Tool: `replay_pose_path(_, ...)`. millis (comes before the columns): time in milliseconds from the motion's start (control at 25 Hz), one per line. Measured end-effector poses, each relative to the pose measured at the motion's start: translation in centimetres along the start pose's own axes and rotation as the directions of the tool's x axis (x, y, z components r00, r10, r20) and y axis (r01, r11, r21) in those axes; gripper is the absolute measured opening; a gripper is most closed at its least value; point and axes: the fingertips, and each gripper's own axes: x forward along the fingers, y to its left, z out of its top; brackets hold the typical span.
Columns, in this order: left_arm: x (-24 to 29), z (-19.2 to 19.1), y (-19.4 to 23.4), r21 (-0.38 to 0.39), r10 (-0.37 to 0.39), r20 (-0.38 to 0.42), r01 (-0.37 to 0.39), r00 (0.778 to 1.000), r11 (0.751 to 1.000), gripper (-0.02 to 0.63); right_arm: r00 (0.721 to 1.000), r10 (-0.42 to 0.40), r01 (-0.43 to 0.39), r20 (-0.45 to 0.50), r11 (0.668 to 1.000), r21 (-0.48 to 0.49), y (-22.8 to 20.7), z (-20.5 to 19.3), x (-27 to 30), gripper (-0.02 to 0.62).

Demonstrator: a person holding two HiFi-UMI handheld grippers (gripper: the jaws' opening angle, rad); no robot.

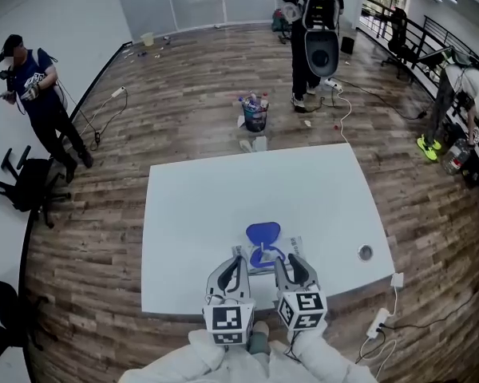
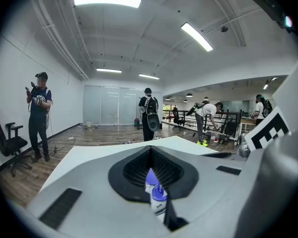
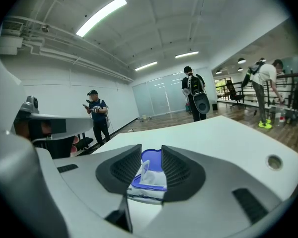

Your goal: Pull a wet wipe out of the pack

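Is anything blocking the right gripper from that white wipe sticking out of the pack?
Nothing visible does. The right gripper has its jaws open, and the white wet wipe poking up from the blue-and-white soft pack sits right in the gap between them. The flipped-open blue plastic lid stands behind the wipe, not in front.

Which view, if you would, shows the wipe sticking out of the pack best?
The right gripper view: the white wipe stands up from the pack between open jaws. The head view shows the pack's raised blue lid, the wipe too small to tell. The left gripper view shows only a sliver of pack.
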Motion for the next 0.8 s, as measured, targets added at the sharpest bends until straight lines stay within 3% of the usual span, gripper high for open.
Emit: replay_pose_path(800, 1.5, -1.6, 1.3, -0.019, 0.044, -0.047, -0.045, 0.998, 0.999, 0.0, 0.99, 0.016, -0.014, -0.139, 1.0, 0.013, -1.1, -5.1, 4.0, 0.114)
